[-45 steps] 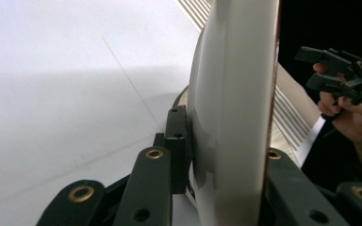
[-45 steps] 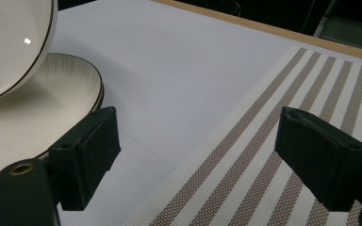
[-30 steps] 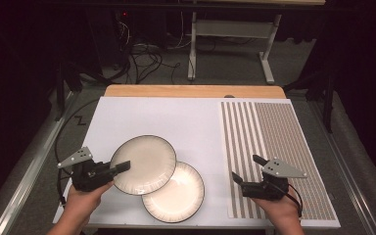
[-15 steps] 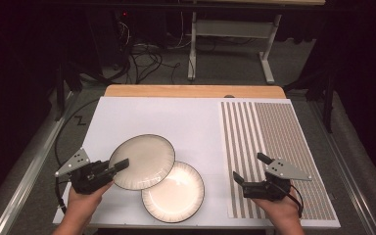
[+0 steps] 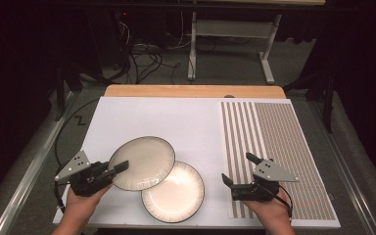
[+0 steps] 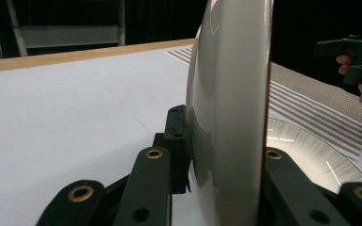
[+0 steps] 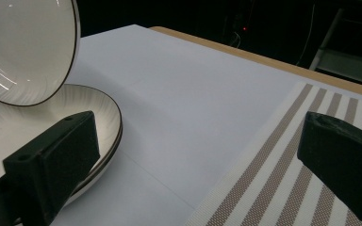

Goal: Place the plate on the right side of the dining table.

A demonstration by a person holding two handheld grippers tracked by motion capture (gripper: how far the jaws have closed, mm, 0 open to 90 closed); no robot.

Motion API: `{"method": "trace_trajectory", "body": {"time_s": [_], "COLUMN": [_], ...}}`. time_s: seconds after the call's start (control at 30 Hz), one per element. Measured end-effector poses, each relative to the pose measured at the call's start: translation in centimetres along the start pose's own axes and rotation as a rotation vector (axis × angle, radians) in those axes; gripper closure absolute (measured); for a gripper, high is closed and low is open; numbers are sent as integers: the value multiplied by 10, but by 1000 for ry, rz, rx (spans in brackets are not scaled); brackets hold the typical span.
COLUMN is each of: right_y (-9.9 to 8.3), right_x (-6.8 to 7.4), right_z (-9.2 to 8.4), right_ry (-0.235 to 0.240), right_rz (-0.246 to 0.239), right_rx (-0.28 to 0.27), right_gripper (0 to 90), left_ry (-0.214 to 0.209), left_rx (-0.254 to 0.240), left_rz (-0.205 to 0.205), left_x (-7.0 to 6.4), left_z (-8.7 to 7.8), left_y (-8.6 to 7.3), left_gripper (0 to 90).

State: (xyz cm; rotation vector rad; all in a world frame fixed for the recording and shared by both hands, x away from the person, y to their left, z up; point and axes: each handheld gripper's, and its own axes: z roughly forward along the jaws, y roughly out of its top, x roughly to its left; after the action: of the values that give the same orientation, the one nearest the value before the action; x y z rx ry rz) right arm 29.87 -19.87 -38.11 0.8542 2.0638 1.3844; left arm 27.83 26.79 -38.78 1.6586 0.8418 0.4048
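The left gripper (image 5: pixel 119 167) has lifted the top plate (image 5: pixel 142 163) off the lower plate (image 5: pixel 173 192), clamping its rim; the right gripper (image 5: pixel 237 169) has just been opening, wide and empty, likely for plate 2.

two plates (image 5: pixel 142 163) (one lifted), one striped mat (image 5: pixel 279 147), perhaps nothing more.

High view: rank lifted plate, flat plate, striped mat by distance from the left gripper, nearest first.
From the left gripper:
1. Lifted plate, clamped at its left rim.
2. Flat plate, just right, partly under the lifted one.
3. Striped mat, far right side of the table.
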Motion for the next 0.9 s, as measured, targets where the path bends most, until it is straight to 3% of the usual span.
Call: {"method": "trace_trajectory", "body": {"time_s": [0.33, 0.6, 0.9], "right_y": [10, 18, 29], "right_x": [20, 30, 45], "right_z": [24, 48, 74], "right_ry": [69, 122, 174], "right_rz": [-8, -8, -13], "right_rx": [14, 54, 61], "right_gripper": [10, 25, 95], "left_ry": [-4, 7, 11], "left_rx": [11, 13, 16], "left_rz": [17, 30, 34], "left_x": [0, -1, -1], "left_z": [0, -1, 0], "left_y": [0, 0, 0], "left_gripper": [753, 751, 747]}}
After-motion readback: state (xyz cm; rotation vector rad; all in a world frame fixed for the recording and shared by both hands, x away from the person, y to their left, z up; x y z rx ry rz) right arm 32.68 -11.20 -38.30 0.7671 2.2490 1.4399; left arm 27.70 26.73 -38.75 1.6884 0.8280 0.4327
